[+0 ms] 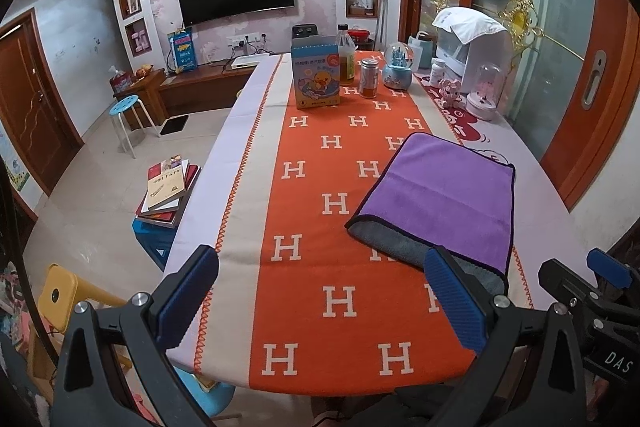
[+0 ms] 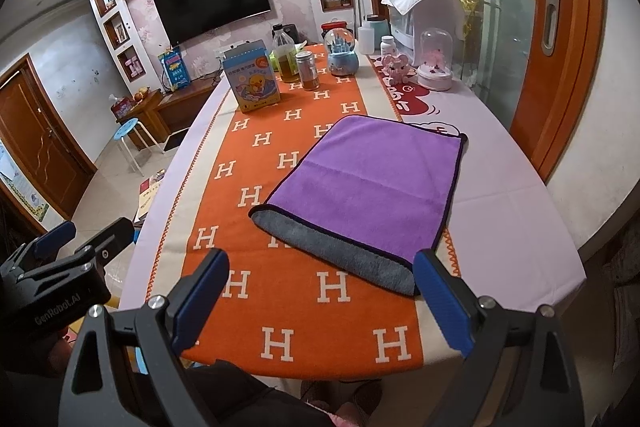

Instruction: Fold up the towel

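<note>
A purple towel with a grey underside and dark trim lies folded flat on the orange H-patterned table runner, right of the table's middle. It also shows in the right wrist view, with its grey lower layer sticking out at the near edge. My left gripper is open and empty above the table's near edge, left of the towel. My right gripper is open and empty, just short of the towel's near edge. Each gripper shows at the edge of the other's view.
At the far end of the table stand a blue duck box, an oil bottle, a jar, a snow globe, a pink toy and a glass dome. Books lie on a stool at left.
</note>
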`<state>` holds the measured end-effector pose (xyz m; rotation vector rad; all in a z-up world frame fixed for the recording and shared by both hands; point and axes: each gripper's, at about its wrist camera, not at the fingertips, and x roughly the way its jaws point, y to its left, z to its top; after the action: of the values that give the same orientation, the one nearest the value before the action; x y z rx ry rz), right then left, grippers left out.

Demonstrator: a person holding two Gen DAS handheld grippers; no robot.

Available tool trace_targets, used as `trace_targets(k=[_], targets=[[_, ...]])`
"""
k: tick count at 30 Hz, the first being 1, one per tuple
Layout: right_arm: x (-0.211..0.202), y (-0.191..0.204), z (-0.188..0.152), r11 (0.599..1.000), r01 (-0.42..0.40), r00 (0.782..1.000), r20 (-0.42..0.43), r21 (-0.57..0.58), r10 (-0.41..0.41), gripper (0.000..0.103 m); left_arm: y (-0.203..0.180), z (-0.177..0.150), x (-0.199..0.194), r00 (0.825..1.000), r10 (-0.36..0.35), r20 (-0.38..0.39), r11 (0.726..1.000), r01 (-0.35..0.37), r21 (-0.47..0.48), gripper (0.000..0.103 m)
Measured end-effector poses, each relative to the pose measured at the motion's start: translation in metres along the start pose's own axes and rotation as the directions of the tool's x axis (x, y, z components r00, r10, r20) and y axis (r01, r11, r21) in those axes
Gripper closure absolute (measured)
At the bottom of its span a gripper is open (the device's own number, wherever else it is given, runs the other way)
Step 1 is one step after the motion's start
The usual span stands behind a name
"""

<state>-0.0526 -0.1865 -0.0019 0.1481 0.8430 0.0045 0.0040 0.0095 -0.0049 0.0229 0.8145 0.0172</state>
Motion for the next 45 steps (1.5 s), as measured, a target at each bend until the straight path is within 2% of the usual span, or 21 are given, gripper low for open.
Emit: trace_targets(k=[5, 13, 18, 22, 25, 35, 45], targets=[[0.005, 0.005, -0.005, 1.0, 0.02, 1.0, -0.021, 0.01, -0.019, 0.009, 0.003, 0.0, 0.005, 0.999, -0.017, -0.037, 0.999, 0.018, 0.029, 0.001], [0.01, 0.017, -0.021, 0.998, 0.062, 0.997, -0.043, 0.024, -0.061, 0.009, 0.015, -0.006, 0.026, 0.988, -0.103, -0.114, 0.993, 0.108, 0.044, 0.001], [0.016, 0.017, -0.03, 0.995, 0.092, 0.995, -0.048, 0.045, -0.089, 0.009, 0.017, -0.009, 0.041, 0.973, -0.164, -0.16, 0.98, 0.179, 0.084, 0.001], [0.022, 0.014, -0.037, 0.994, 0.106, 0.993, -0.052, 0.037, -0.104, 0.009, 0.012, -0.008, 0.053, 0.964, -0.187, -0.187, 0.968, 0.214, 0.134, 0.001], [0.027, 0.01, -0.041, 0.995, 0.101, 0.994, -0.054, 0.023, -0.1, 0.009, 0.007, -0.005, 0.063, 0.962, -0.205, -0.182, 0.957, 0.235, 0.167, 0.001], [0.054, -0.014, -0.045, 0.994, 0.102, 0.995, 0.001, -0.028, -0.102, 0.009, -0.012, 0.012, 0.104, 0.959, -0.228, -0.166, 0.924, 0.267, 0.273, 0.001], [0.096, -0.047, -0.045, 0.995, 0.095, 0.995, -0.036, -0.036, -0.097, 0.009, -0.038, 0.023, 0.17, 0.953, -0.211, -0.218, 0.888, 0.28, 0.365, 0.001]])
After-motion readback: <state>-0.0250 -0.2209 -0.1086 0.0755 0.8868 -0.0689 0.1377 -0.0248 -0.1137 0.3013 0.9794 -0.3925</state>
